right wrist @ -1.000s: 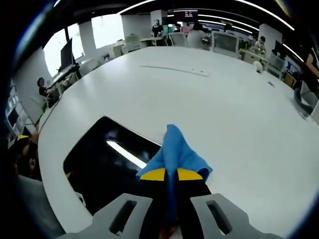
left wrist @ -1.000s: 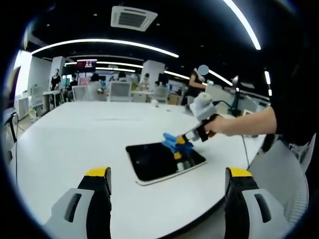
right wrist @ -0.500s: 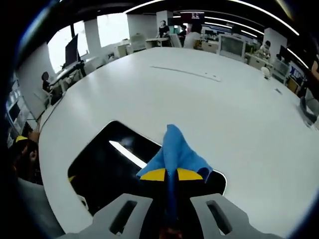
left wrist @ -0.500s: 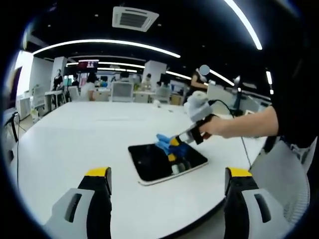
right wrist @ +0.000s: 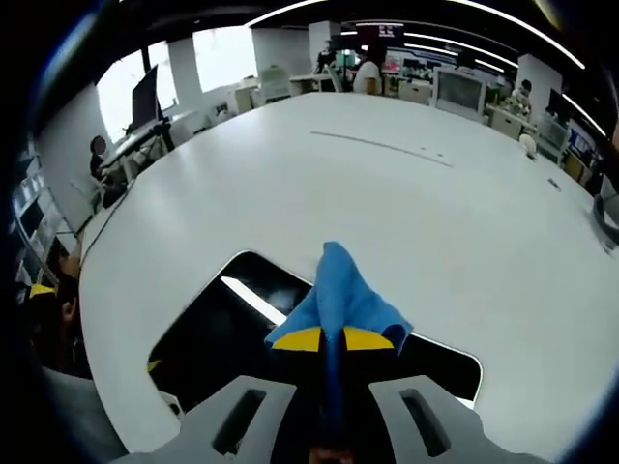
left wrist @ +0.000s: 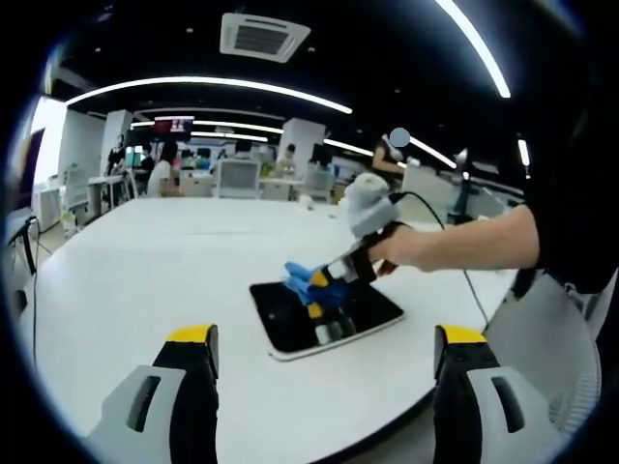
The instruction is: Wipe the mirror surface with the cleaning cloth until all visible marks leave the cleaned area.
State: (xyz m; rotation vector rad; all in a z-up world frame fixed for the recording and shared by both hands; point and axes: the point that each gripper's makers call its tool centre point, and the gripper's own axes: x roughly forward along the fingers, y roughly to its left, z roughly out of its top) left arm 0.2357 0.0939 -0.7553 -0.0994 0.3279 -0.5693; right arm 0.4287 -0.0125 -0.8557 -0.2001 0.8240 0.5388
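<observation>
A dark rectangular mirror (left wrist: 290, 329) (right wrist: 227, 329) with a white rim lies flat on the white table (left wrist: 145, 280) (right wrist: 319, 193). My right gripper (right wrist: 327, 339) is shut on a blue cleaning cloth (right wrist: 340, 295) and holds it over the mirror. In the left gripper view that right gripper (left wrist: 319, 281) reaches in from the right, held by a person's hand (left wrist: 397, 249), with the blue cloth (left wrist: 302, 276) at the mirror's far edge. My left gripper (left wrist: 324, 350) stands open near the table's front edge, well short of the mirror, with nothing between its jaws.
The big white table runs far beyond the mirror. Chairs (left wrist: 232, 178), desks and several people stand in the office behind it. A person's dark sleeve (left wrist: 571, 193) fills the right side of the left gripper view.
The right gripper has carried the blue cloth leftward across the mirror, from near its right end toward its middle. The left gripper has stayed put.
</observation>
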